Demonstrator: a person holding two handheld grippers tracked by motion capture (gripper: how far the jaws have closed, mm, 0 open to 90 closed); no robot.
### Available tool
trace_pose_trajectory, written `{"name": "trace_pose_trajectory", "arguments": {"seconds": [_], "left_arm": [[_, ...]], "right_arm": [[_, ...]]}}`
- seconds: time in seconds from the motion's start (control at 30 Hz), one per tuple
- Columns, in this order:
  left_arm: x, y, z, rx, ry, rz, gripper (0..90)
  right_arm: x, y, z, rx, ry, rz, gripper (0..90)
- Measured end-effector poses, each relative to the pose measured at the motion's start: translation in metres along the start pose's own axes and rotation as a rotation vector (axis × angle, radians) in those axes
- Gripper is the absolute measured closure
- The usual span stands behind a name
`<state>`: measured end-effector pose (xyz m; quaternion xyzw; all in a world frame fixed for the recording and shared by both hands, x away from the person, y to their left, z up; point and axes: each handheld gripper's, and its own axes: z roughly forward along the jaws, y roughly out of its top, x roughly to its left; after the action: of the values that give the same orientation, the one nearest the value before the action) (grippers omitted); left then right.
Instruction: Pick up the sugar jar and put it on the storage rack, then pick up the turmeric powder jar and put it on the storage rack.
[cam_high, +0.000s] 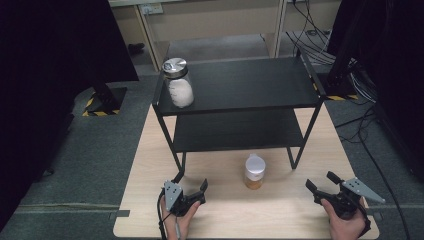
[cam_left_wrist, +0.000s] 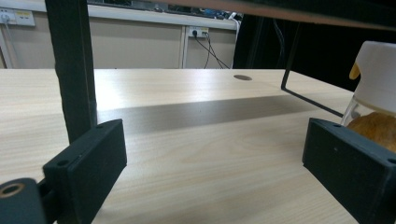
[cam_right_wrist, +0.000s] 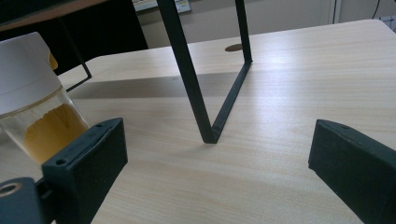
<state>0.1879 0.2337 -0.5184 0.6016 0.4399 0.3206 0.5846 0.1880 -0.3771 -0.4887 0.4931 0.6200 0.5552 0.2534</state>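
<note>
Left gripper (cam_high: 190, 192) fingers spread wide, empty, right gripper (cam_high: 320, 182) likewise, spice jar (cam_high: 254, 171) between, untouched

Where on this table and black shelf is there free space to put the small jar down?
Free: the top shelf right of the glass jar, the whole lower shelf, and the table between the small jar and right hand-held gripper. Crowded: the top shelf's left corner.

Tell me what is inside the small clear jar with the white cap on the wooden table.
The small clear jar with the white cap holds a yellow-orange powder, filling roughly its lower part. The white cap hides whatever lies at the top of the jar.
</note>
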Motion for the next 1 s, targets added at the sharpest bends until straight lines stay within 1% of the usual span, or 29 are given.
{"name": "trace_pose_trajectory", "arguments": {"seconds": [0.43, 0.57, 1.0], "left_arm": [[0.0014, -0.0012, -0.0001, -0.006, -0.01, -0.004, 5.7], [0.0022, -0.0012, 0.0001, -0.006, -0.01, -0.013, 5.7], [0.0023, -0.0015, 0.0004, -0.008, -0.012, -0.006, 5.5]], "right_arm": [[-0.0004, 0.0004, 0.0002, 0.002, 0.002, 0.002, 4.6], [-0.0003, 0.0008, 0.0005, 0.004, 0.002, -0.002, 4.6], [-0.0034, 0.0002, 0.0001, 0.001, 0.019, 0.003, 4.1]]}}
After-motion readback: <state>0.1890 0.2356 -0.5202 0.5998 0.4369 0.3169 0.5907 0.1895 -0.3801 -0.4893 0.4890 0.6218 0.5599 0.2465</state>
